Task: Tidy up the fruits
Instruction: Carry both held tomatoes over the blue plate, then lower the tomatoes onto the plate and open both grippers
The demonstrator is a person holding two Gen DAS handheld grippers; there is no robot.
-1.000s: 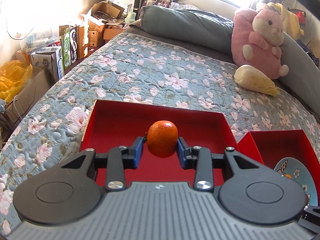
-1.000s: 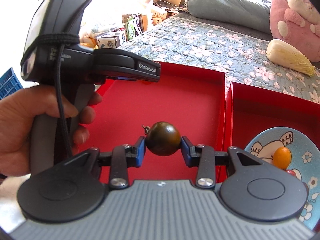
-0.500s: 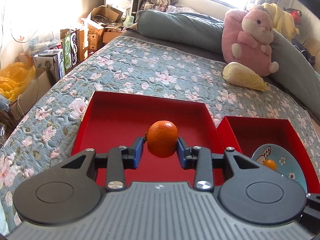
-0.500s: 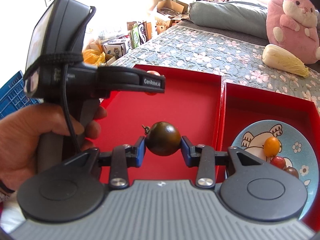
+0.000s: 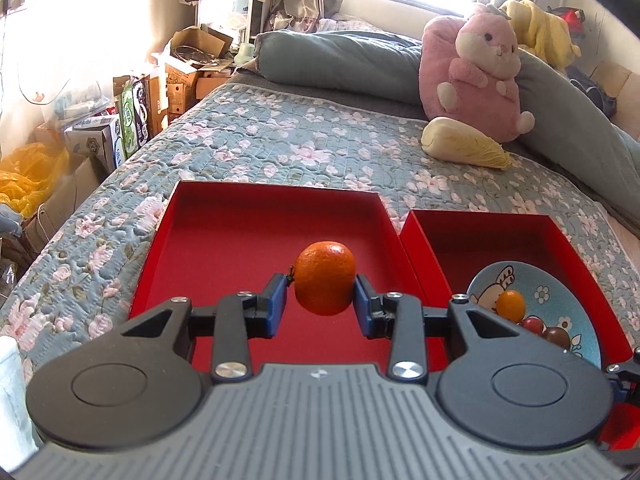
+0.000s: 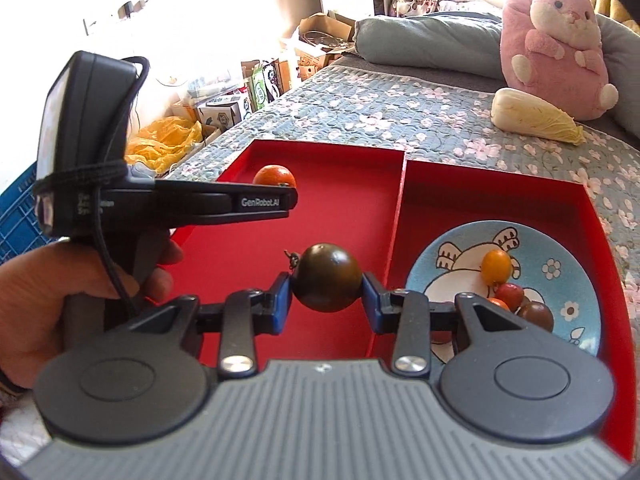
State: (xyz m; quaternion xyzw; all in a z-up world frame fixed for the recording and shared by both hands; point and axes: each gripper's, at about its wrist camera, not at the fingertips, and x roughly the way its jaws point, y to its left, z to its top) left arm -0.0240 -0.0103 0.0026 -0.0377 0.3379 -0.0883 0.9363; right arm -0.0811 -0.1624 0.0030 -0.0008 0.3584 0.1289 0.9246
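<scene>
My left gripper (image 5: 320, 304) is shut on an orange mandarin (image 5: 325, 278) and holds it above the left red tray (image 5: 224, 248). My right gripper (image 6: 326, 298) is shut on a dark brown-green tomato (image 6: 326, 277) above the same left red tray (image 6: 344, 200). The left gripper's body (image 6: 160, 204) shows in the right wrist view with the mandarin (image 6: 274, 176) at its tip. The right red tray (image 6: 500, 200) holds a blue rabbit plate (image 6: 560, 264) with a yellow tomato (image 6: 496, 266) and several small red and brown tomatoes (image 6: 520, 300). The plate (image 5: 560, 304) also shows in the left wrist view.
Both trays lie on a floral quilt (image 5: 280, 140). A cabbage (image 5: 464, 144) and a pink plush rabbit (image 5: 476, 72) sit at the far right by a grey bolster (image 5: 340, 60). Cardboard boxes (image 5: 132, 120) and a yellow bag (image 5: 28, 176) stand left of the bed.
Both grippers have risen and pulled back with their fruit held. More of the right tray and plate has come into view.
</scene>
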